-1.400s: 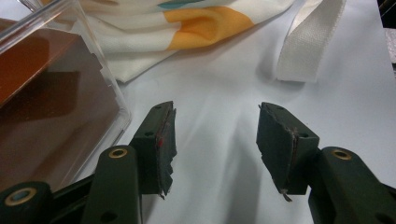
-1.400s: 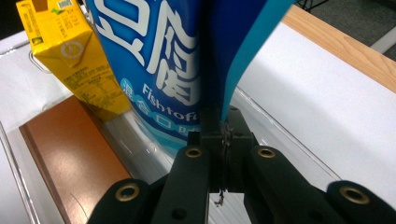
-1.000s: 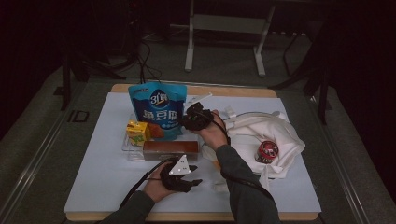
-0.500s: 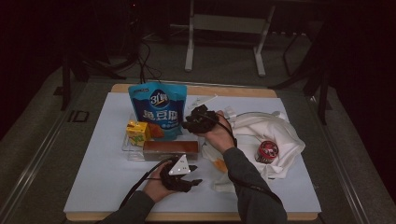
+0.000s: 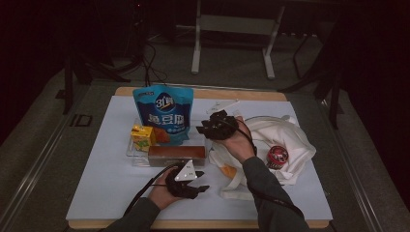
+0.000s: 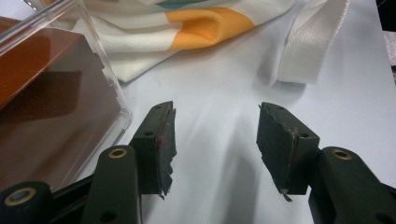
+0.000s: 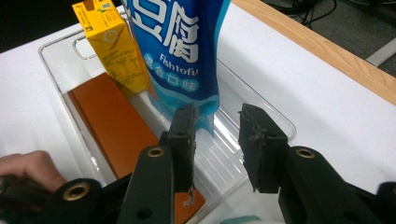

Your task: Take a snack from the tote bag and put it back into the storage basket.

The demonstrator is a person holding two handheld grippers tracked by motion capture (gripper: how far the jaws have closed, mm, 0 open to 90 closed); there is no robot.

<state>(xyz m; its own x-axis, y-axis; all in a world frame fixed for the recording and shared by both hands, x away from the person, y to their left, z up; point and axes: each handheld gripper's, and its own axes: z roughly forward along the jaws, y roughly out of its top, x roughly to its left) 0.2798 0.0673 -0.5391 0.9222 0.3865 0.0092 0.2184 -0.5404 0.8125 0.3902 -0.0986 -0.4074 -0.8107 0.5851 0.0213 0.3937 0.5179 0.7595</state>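
Right gripper [image 7: 215, 140], jaws just opened and empty, should back away gently from the tall blue fish-tofu pouch [image 7: 180, 51] mid-frame so it stays standing.

High view overhead; gripper views close, sharing clear tray [image 7: 261, 105].

The blue fish tofu pouch [image 7: 180, 51] is standing upright in the clear tray [image 7: 261, 100], leaning beside the yellow carton [image 7: 112, 46].
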